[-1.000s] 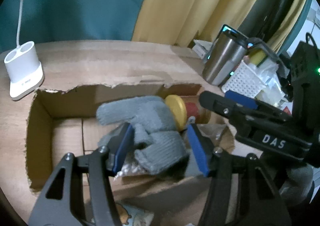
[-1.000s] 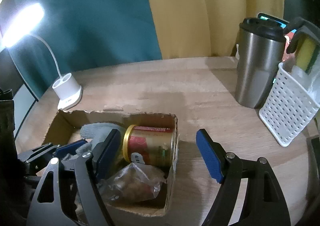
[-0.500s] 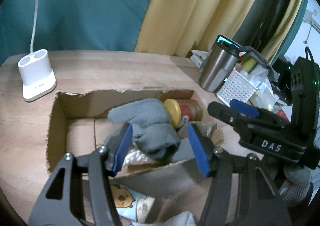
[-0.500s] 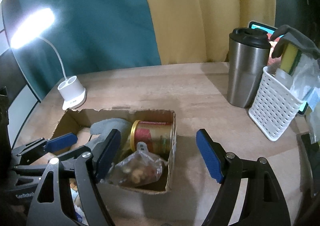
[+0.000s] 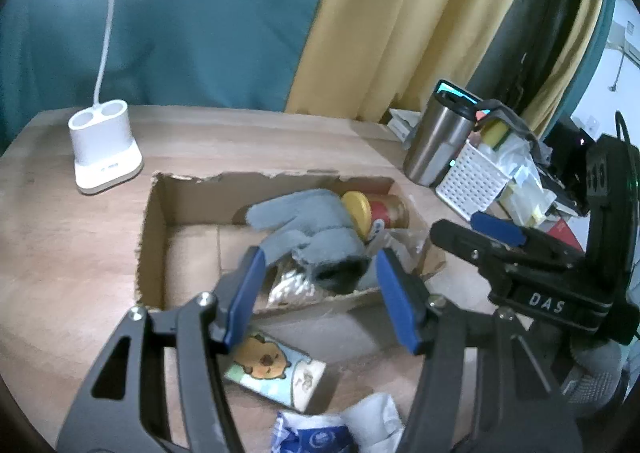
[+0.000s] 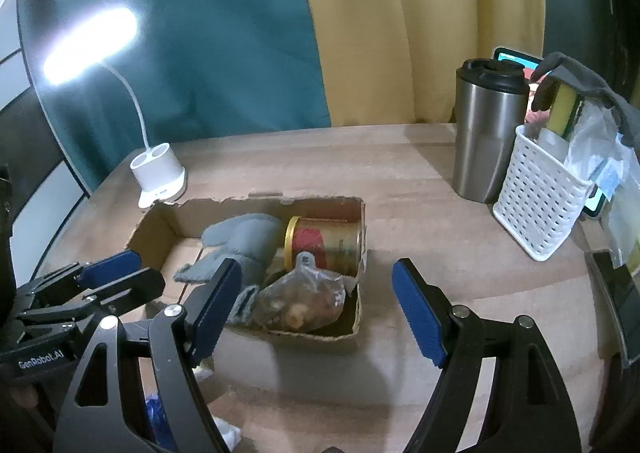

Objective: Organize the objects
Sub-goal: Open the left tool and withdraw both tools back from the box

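Grey knit glove [image 5: 316, 229], crumpled, cuff gaping, inside torn cardboard box [image 5: 152, 237].

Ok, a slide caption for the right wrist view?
Open right gripper over cardboard box holding grey glove, tin and snack bag.

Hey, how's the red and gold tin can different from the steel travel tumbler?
The red and gold tin can lies on its side inside the cardboard box; the steel travel tumbler stands upright on the wooden table. The can has a yellow lid, the tumbler a black one. Both are metal cylinders.
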Demonstrator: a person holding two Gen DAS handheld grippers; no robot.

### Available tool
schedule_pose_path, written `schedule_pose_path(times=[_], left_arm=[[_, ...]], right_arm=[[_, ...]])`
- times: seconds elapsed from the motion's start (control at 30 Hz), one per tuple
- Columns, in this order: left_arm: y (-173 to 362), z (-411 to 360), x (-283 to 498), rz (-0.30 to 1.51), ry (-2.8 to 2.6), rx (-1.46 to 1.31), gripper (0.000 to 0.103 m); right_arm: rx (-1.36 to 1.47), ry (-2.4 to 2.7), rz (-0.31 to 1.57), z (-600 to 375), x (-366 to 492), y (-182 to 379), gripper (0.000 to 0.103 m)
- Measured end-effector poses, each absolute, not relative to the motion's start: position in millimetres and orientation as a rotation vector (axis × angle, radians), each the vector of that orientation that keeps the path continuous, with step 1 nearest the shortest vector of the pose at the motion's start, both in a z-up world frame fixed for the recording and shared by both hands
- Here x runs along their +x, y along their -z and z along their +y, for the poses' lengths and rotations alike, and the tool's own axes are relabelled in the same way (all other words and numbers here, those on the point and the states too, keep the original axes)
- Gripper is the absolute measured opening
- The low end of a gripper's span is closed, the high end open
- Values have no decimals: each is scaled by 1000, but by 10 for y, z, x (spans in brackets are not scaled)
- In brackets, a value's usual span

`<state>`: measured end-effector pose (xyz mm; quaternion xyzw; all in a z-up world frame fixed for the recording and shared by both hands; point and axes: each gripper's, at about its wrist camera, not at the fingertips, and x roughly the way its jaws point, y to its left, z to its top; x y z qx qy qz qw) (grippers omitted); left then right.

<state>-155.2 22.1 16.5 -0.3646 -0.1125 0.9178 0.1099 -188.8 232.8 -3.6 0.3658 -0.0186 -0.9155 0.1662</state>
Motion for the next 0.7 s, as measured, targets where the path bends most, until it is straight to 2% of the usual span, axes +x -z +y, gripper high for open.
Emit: schedule_pose_path(times=[0.13, 0.17, 0.2, 0.23, 0.7], left_arm=[[-180, 189, -1477, -334, -2703, -1057, 62], [-182, 177, -1449, -340, -2705, -1050, 65], [-186, 162, -1416, -348, -2708, -1041, 73], [-190, 149, -1393, -354, -2710, -1033, 73], [-111, -23, -1093, -367, -2745, -1055, 74]], right_arm=[[1039, 2606, -46, 2303, -1812, 32, 80], [1040, 2604, -46, 2295, -1786, 34, 80], [1040, 2603, -45, 2289, -1767, 36, 80], [1041, 2602, -43, 2281, -1746, 41, 80], [1060, 2578, -20, 2177, -1499, 131, 80]])
